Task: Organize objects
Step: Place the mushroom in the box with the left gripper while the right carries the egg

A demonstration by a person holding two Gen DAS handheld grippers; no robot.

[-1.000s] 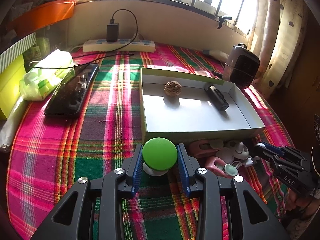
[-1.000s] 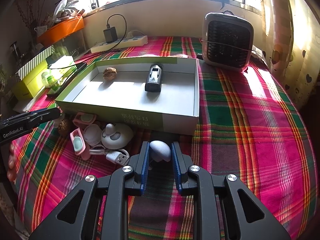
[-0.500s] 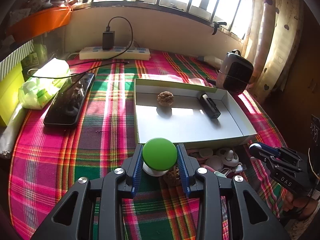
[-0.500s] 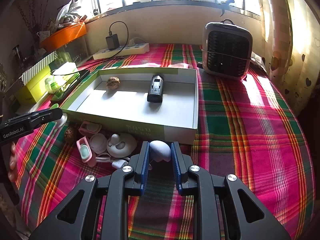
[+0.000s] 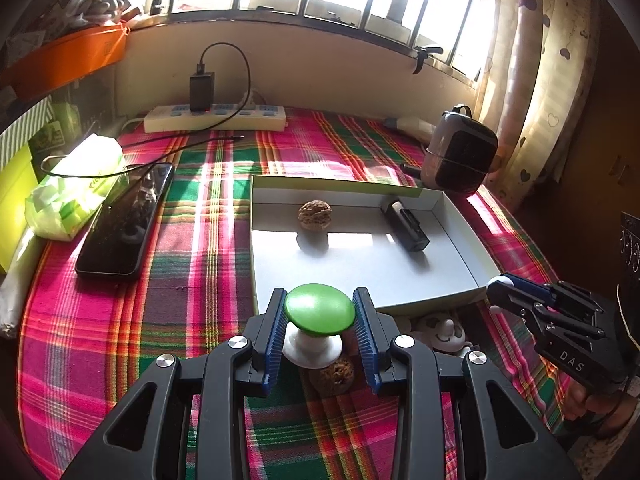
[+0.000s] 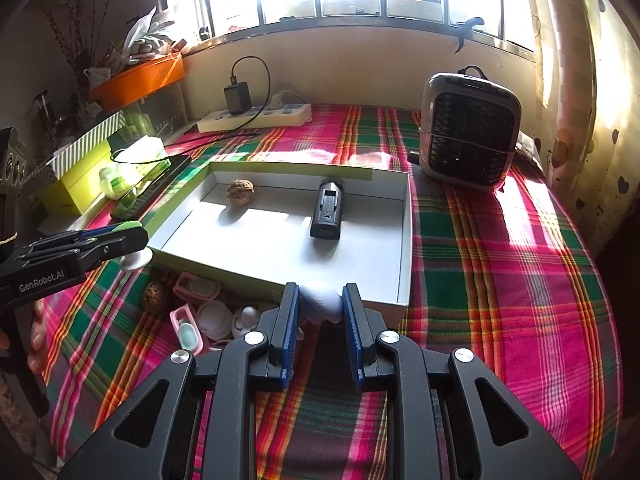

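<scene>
In the tray (image 5: 460,216) a walnut (image 5: 315,215) and black device (image 5: 406,229) already sit, while we hold a green knob (image 5: 320,309) in the left gripper (image 5: 320,322), a pale piece (image 6: 321,301) in the right gripper (image 6: 320,312), with clutter (image 6: 208,312) left on the bench (image 6: 500,264) near the tray.

A pink, green and orange plaid cloth (image 5: 192,264) covers the table; at 12 o'clock sits a white-lined, green-edged box (image 5: 360,268), a green-capped white knob (image 5: 319,309) before it, blue pads (image 5: 276,336) flanking, an orange bin (image 6: 138,80) at 10 o'clock.
</scene>
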